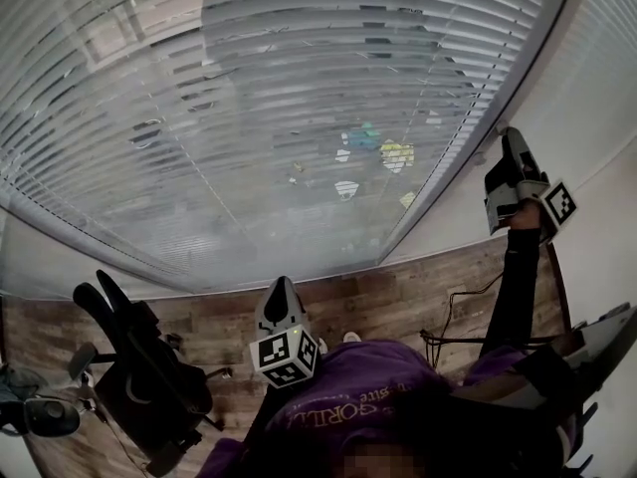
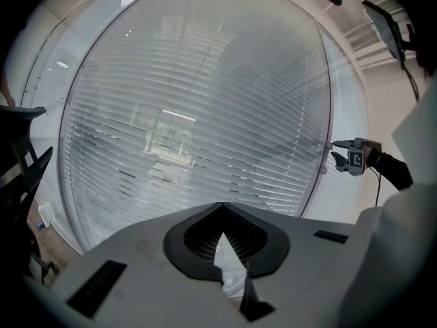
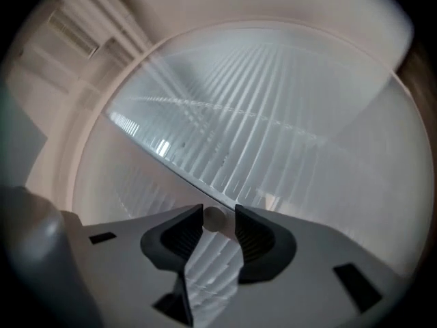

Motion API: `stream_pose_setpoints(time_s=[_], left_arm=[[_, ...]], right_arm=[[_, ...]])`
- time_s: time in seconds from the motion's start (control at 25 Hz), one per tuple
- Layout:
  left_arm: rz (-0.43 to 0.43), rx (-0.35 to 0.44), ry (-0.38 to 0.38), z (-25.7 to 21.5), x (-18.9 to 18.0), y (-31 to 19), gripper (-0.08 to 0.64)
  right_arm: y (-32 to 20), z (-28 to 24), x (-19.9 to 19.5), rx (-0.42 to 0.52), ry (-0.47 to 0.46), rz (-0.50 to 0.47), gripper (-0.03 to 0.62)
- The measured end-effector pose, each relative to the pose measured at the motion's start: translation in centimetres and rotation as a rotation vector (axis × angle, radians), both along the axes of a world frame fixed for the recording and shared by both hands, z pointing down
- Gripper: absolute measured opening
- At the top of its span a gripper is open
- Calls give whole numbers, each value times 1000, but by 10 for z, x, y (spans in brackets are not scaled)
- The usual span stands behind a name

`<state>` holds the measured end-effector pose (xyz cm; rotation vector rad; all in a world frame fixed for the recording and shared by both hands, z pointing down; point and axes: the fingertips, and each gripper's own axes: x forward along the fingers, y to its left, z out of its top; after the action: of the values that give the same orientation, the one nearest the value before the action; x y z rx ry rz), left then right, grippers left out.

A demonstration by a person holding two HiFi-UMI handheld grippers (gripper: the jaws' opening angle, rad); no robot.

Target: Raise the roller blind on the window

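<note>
A slatted blind [image 1: 289,118] hangs fully down over the wide window. My right gripper [image 1: 504,133] is raised at the blind's right edge, against the white frame. In the right gripper view a small white round knob [image 3: 213,219] sits between the fingertips of that gripper [image 3: 219,214], which close on it just below the blind's rail. From the left gripper view the right gripper [image 2: 336,151] shows small at the blind's right side. My left gripper [image 1: 282,285] is held low in front of my chest, its jaws shut with nothing in them [image 2: 220,206], pointing at the blind [image 2: 198,128].
A black office chair [image 1: 139,376] stands on the wooden floor [image 1: 388,297] at the lower left. A thin black cable [image 1: 453,312] lies on the floor at the right. A white wall [image 1: 597,88] runs beside the window's right edge.
</note>
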<state>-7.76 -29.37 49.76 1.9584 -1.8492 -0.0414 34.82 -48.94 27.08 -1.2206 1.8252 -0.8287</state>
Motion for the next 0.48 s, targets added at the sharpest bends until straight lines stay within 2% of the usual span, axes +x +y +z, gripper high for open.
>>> stream_pose_setpoints(time_s=[0.08, 0.16, 0.28, 0.36, 0.48], left_arm=[[6, 1, -1, 0, 1, 0, 2], [12, 1, -1, 2, 3, 0, 2], [15, 1, -1, 5, 4, 1, 2], [13, 2, -1, 2, 4, 0, 2], [10, -2, 1, 0, 3, 1, 2]], right_arm=[[3, -6, 4, 20, 336, 74, 126], [6, -11, 2, 53, 720, 144, 126], [7, -9, -15, 111, 1248, 175, 126], [6, -8, -29, 144, 1518, 161, 126], [3, -4, -38, 164, 1850, 180, 126]])
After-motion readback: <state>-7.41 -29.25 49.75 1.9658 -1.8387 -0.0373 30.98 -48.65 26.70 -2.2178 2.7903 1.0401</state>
